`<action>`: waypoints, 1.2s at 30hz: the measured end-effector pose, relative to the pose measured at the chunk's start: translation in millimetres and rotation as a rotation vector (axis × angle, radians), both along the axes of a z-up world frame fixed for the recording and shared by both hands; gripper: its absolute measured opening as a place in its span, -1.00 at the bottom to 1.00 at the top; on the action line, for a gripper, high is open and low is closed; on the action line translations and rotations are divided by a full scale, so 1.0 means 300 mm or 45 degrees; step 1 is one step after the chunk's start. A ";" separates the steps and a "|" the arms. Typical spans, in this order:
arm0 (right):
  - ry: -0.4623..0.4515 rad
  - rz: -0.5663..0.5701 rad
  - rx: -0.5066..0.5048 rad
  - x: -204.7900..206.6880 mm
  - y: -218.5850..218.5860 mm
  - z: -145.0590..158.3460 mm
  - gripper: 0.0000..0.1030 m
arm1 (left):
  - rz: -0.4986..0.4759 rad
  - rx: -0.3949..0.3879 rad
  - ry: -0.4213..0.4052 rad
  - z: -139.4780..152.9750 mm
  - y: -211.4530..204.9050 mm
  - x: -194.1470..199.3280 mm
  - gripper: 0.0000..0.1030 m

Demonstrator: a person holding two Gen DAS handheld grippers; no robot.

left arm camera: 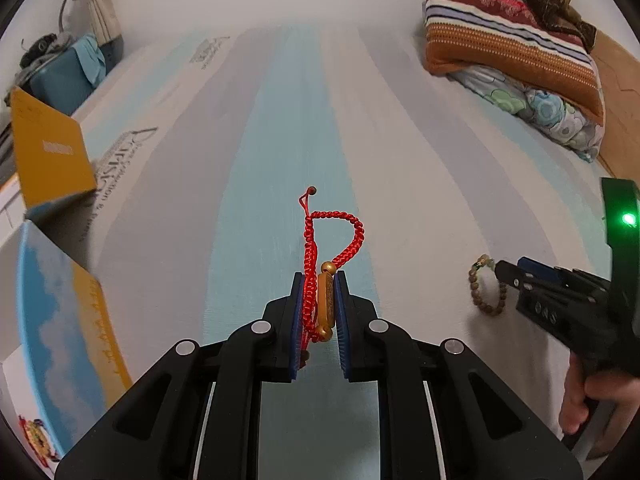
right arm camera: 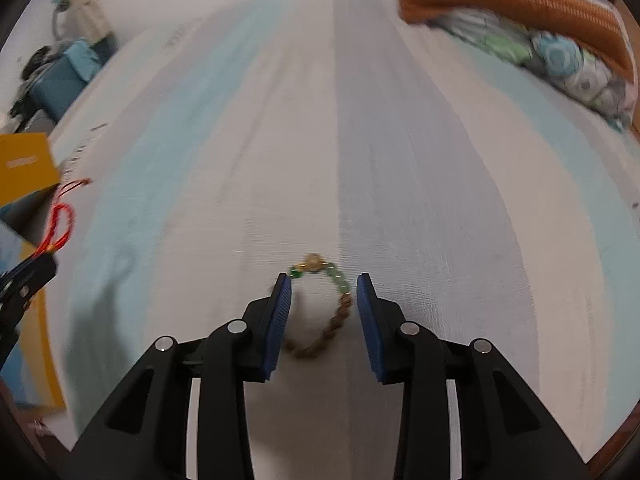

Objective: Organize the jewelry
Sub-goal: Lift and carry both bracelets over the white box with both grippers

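My left gripper (left arm camera: 319, 280) is shut on a red braided cord bracelet (left arm camera: 334, 240) with a gold tube bead (left arm camera: 326, 304), held above the striped bedsheet (left arm camera: 280, 140). The bracelet also shows at the left edge of the right wrist view (right arm camera: 62, 224). A brown bead bracelet with green beads (right arm camera: 324, 312) lies flat on the sheet. My right gripper (right arm camera: 323, 284) is open, its jaws on either side of this bracelet, just above it. In the left wrist view the right gripper (left arm camera: 508, 270) sits at the bead bracelet (left arm camera: 486, 288).
An open yellow and blue box (left arm camera: 52, 160) stands at the left, with its blue lid (left arm camera: 60, 320) nearer. Folded blankets and a pillow (left arm camera: 512, 48) are piled at the back right. A blue case (left arm camera: 60, 76) sits beyond the bed's left edge.
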State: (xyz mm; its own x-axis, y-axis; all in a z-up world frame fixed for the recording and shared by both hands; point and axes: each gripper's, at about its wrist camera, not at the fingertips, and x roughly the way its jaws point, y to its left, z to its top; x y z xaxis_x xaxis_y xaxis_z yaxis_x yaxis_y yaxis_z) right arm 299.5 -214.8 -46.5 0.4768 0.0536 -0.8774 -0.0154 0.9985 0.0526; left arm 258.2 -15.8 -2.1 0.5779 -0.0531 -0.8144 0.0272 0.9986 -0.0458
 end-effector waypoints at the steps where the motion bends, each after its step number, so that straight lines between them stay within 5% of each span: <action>1: 0.012 -0.009 -0.001 0.013 -0.007 -0.019 -0.36 | -0.001 -0.002 0.008 -0.015 0.001 0.008 -0.73; 6: 0.051 -0.016 0.002 0.056 -0.025 -0.092 -0.37 | 0.001 -0.008 0.032 -0.060 0.009 0.038 -0.73; 9: 0.036 -0.021 -0.019 0.051 -0.023 -0.093 -0.80 | 0.001 -0.005 0.042 -0.073 0.006 0.047 -0.73; 15: 0.015 -0.027 0.039 0.032 -0.038 -0.067 -0.86 | -0.001 -0.001 0.041 -0.063 0.002 0.038 -0.73; 36: -0.236 0.101 0.073 -0.178 0.131 0.310 -0.86 | 0.054 0.026 -0.089 0.172 0.087 -0.174 -0.73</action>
